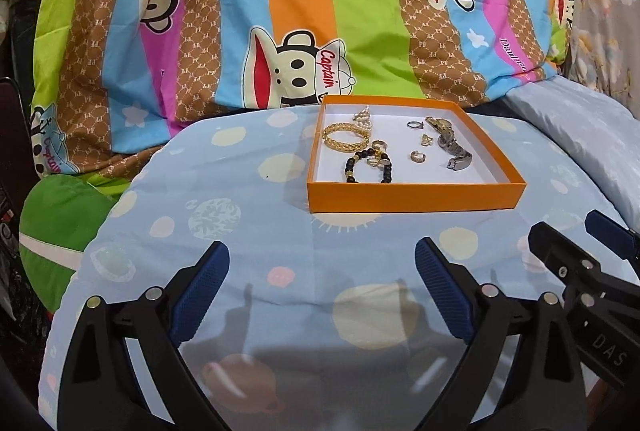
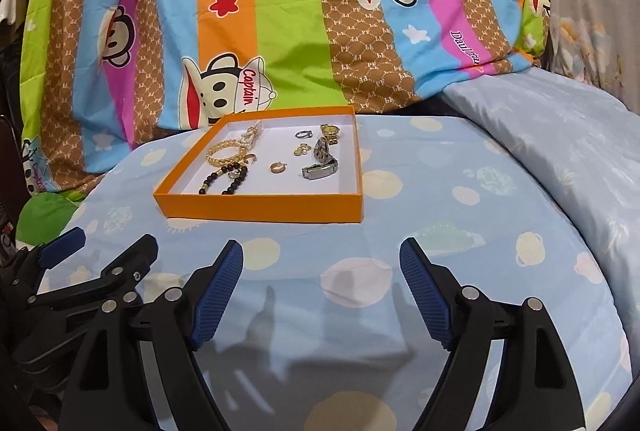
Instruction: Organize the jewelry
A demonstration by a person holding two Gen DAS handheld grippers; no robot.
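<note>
A shallow orange cardboard box with a white floor [image 1: 416,196] sat on a pale blue cloth printed with planets and dots [image 1: 248,223]. Inside it, at the left, lay a braided gold bangle [image 1: 345,136], a black beaded bracelet with gold spacers [image 1: 370,167] and a small pearl cluster [image 1: 363,116]. At the right lay a silver and gold wristwatch [image 1: 446,141], with small rings [image 1: 419,156] between. Behind rose a striped cartoon-monkey bedsheet [image 1: 280,11]. In the foreground the left gripper [image 1: 322,295] stood wide apart with blue ribbed pads [image 1: 200,295], nothing between them. The right gripper [image 1: 580,243] showed at the right edge, also apart
</note>
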